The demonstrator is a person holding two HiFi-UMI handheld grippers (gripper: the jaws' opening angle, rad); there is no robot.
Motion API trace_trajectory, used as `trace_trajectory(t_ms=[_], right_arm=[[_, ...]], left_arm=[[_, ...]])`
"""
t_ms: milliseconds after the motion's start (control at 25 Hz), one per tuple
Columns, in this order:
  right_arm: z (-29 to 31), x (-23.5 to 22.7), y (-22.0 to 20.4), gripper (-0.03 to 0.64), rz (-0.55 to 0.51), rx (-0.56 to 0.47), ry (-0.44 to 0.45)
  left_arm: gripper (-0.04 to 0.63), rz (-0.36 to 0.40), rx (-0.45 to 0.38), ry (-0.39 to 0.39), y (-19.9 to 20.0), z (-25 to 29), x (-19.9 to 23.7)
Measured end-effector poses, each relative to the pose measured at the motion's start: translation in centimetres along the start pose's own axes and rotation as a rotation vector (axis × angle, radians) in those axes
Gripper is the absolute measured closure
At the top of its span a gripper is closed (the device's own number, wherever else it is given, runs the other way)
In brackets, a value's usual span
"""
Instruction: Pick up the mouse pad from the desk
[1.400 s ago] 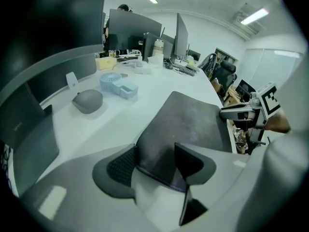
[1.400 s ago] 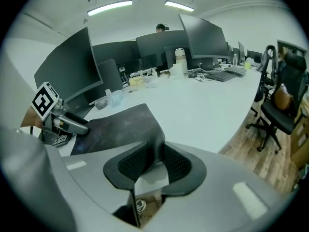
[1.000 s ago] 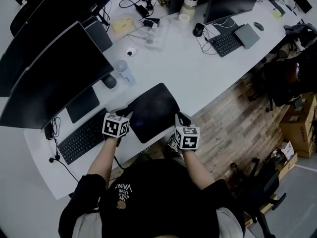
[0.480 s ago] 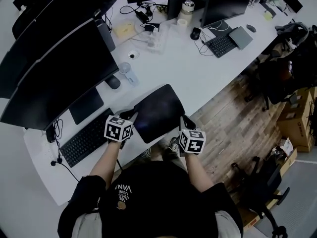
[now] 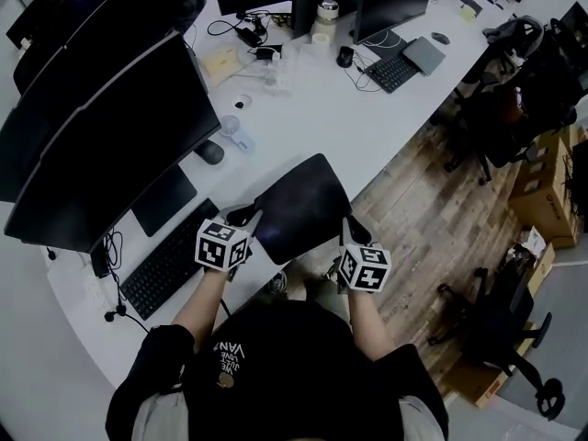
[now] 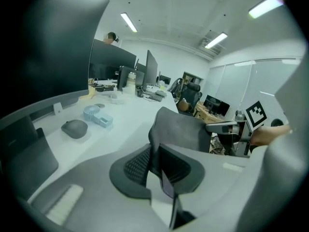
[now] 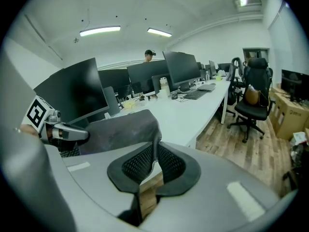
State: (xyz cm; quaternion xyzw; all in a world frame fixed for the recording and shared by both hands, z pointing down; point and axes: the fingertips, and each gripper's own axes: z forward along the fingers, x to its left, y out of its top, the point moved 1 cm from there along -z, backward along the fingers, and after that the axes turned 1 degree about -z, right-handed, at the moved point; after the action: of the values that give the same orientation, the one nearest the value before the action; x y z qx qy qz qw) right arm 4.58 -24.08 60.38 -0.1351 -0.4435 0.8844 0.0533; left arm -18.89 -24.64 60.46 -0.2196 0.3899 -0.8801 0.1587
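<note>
The dark mouse pad (image 5: 299, 205) hangs lifted off the white desk (image 5: 367, 127), its near edge raised and bowed between my two grippers. My left gripper (image 5: 250, 217) is shut on the pad's near-left corner (image 6: 158, 151). On the pad's near-right corner (image 7: 155, 144) my right gripper (image 5: 353, 231) is shut as well. In the left gripper view the mouse pad (image 6: 181, 129) curves up past the jaws, with the right gripper (image 6: 227, 127) beyond it. The right gripper view shows the mouse pad (image 7: 120, 129) stretching toward the left gripper (image 7: 63, 132).
A black keyboard (image 5: 170, 260) and large monitors (image 5: 101, 145) stand at the left. A dark mouse (image 5: 209, 152) and a small pale blue fan (image 5: 234, 134) lie behind the pad. More monitors, a keyboard (image 5: 390, 70) and cables crowd the far desk. Office chairs (image 5: 501, 329) stand on the wood floor at right.
Both grippers have risen with the mouse pad; its near edge has come up off the desk and it now tilts and bows between them. The head view has shifted slightly.
</note>
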Motion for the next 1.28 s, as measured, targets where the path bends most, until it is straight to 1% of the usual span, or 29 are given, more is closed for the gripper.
trace_trajectory(t_ms=[240,560,920,1280], right_arm=[[-2.7,-0.6,-0.4,0.577,0.008,-0.028,0.003],[-6.5,-2.5,0.2,0.577,-0.032,-0.053,0.063],[-10.6,-5.1,-1.0,0.577,-0.065,-0.058,0.12],[-14.6,-6.8,-2.6,0.577,-0.076,-0.066,0.156]], left_arm=[[0.543,0.024,-0.034,-0.008,0.5,-1.5,-2.3],[0.543,0.001,-0.073,0.02,0.5,-3.4,-6.8],[0.543,-0.015,-0.123,0.038,-0.3,-5.6,-12.5],[0.543,-0.037,-0.153,0.068,-2.4,-7.6,-16.9]])
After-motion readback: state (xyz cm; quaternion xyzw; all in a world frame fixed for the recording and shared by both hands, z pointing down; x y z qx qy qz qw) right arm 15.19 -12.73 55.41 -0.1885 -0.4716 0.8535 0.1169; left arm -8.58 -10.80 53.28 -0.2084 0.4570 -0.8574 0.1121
